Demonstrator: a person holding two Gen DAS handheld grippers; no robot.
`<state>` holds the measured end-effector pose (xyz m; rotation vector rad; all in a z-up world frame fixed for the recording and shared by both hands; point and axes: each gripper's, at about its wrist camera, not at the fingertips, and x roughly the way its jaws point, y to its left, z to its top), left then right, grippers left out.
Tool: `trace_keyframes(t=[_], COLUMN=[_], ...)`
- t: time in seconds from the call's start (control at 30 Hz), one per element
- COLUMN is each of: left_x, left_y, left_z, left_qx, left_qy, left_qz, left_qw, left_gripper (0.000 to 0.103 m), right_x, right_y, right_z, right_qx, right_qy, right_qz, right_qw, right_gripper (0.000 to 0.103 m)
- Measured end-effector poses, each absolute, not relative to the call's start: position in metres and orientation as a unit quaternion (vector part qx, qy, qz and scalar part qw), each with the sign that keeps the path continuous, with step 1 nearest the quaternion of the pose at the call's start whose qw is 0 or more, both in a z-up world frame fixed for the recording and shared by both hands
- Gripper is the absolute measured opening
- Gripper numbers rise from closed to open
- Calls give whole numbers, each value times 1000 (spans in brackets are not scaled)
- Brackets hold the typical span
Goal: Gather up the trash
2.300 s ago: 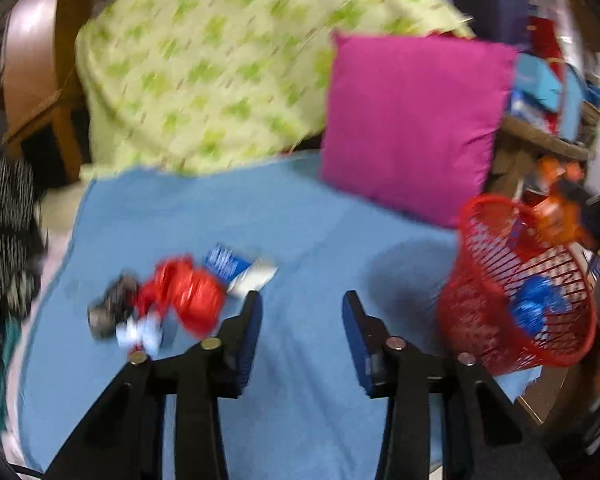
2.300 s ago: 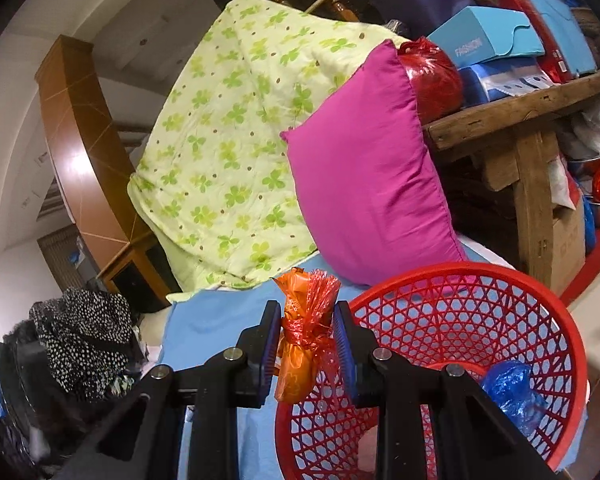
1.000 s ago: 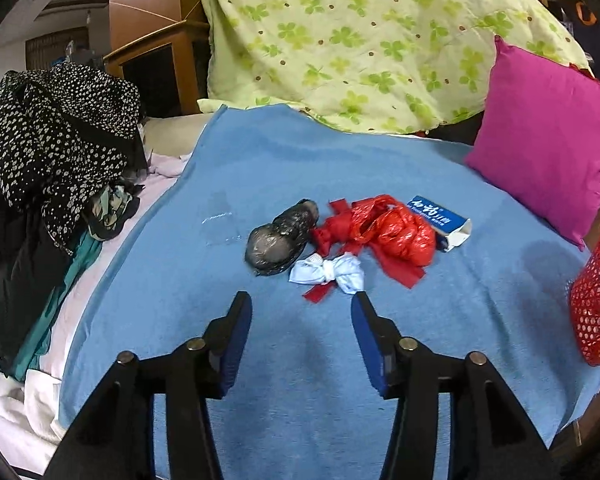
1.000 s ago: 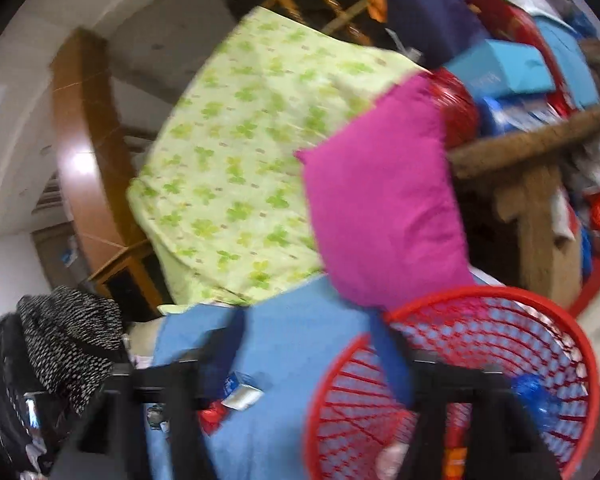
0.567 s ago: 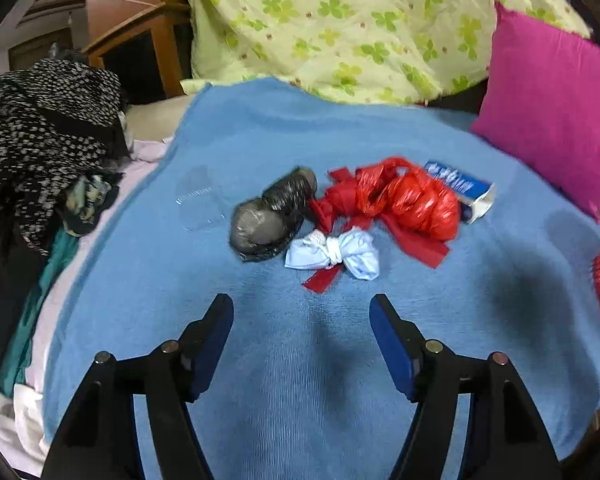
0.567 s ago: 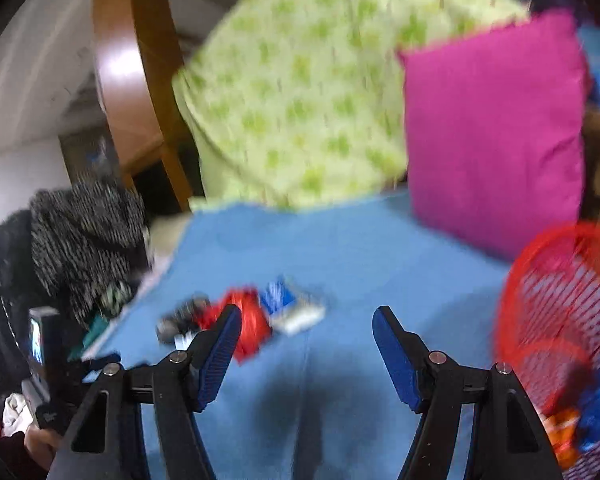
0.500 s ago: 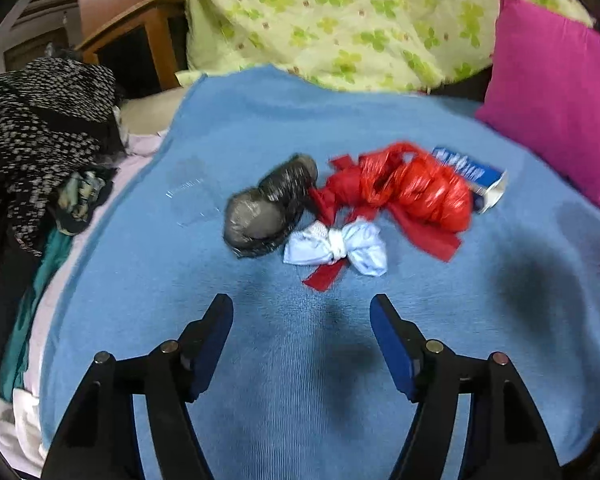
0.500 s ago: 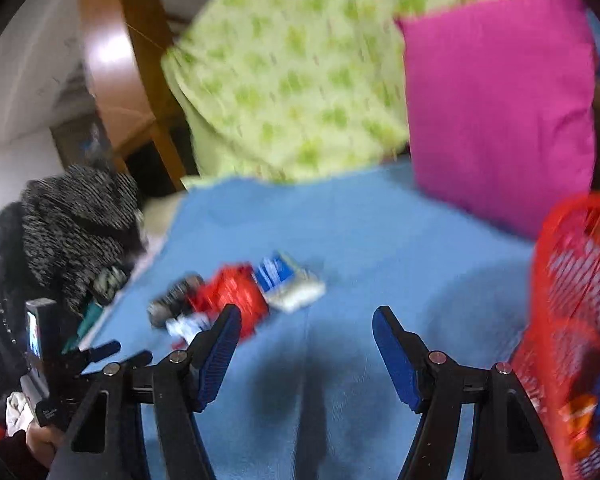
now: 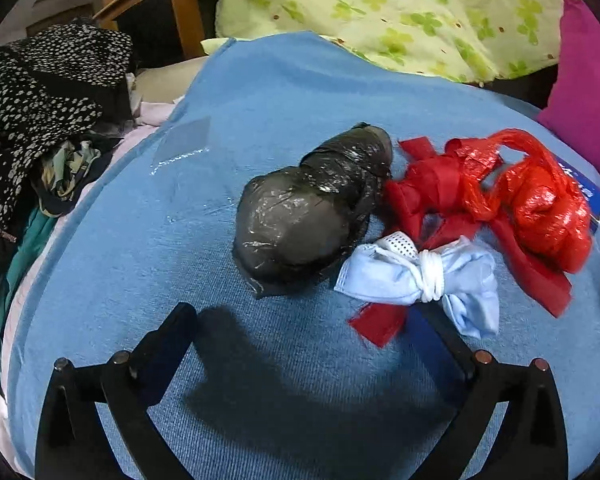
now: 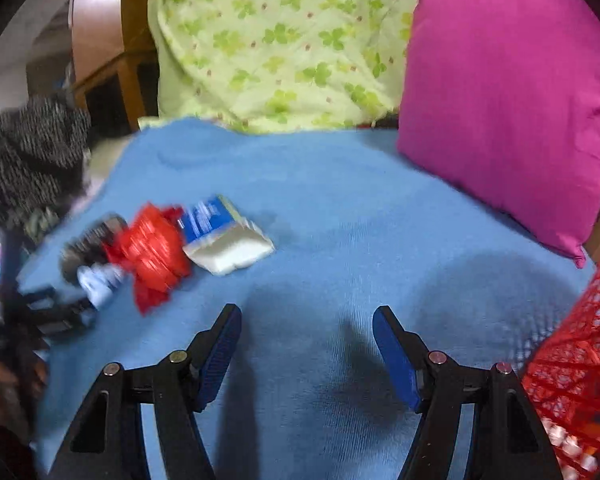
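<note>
- Blue blanket [image 9: 292, 96] carries all remaining litter, clustered toward its left edge in the right wrist view; the floral quilt [image 10: 276, 40] and magenta pillow [image 10: 508, 92] along its far edge leave the approach unobstructed
- Red basket [image 10: 580, 360] at the blanket's right edge already holds some scraps, so the task is judged partly done
- Black bag bundle [image 9: 312, 212] lies nearest the left gripper [image 9: 306, 334], whose jaws are opening, nothing between them
- Red plastic bag [image 9: 540, 200] touches the black bundle, its strips running under the knotted blue mask [image 9: 420, 276]
- Blue-and-white packet [image 10: 224, 236] lies just beside the red bag
- Clear film [image 9: 188, 148] lies apart, toward the dark clothes pile [image 9: 40, 92]
- Right gripper [image 10: 306, 354]: released, empty, above bare blanket
</note>
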<state>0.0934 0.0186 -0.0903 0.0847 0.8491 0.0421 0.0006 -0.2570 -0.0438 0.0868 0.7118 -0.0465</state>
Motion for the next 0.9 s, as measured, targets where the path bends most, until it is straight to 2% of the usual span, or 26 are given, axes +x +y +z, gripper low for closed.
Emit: trace_keyframes(t=[0.17, 0.23, 0.3, 0.37, 0.47, 0.9], left_x=[92, 90, 88, 90, 91, 91], left_y=[32, 32, 32, 31, 31, 31], left_z=[-93, -92, -93, -93, -92, -93], left_qx=[22, 27, 26, 25, 26, 26], left_qy=[410, 408, 406, 407, 407, 407], left_qz=[-10, -9, -9, -10, -9, -10], left_qw=[912, 912, 914, 913, 913, 913], left_gripper=[103, 103, 103, 103, 103, 103], right_x=[23, 26, 29, 32, 39, 44], right_y=[-270, -274, -274, -268, -257, -249], right_z=[-68, -70, -74, -77, -82, -86], right_qx=[84, 93, 91, 76, 42, 6], right_qy=[390, 383, 385, 387, 401, 411], right_qz=[-26, -25, -19, -9, 0, -17], right_qw=[917, 919, 918, 919, 915, 911], right_gripper=[72, 75, 82, 94, 103, 103])
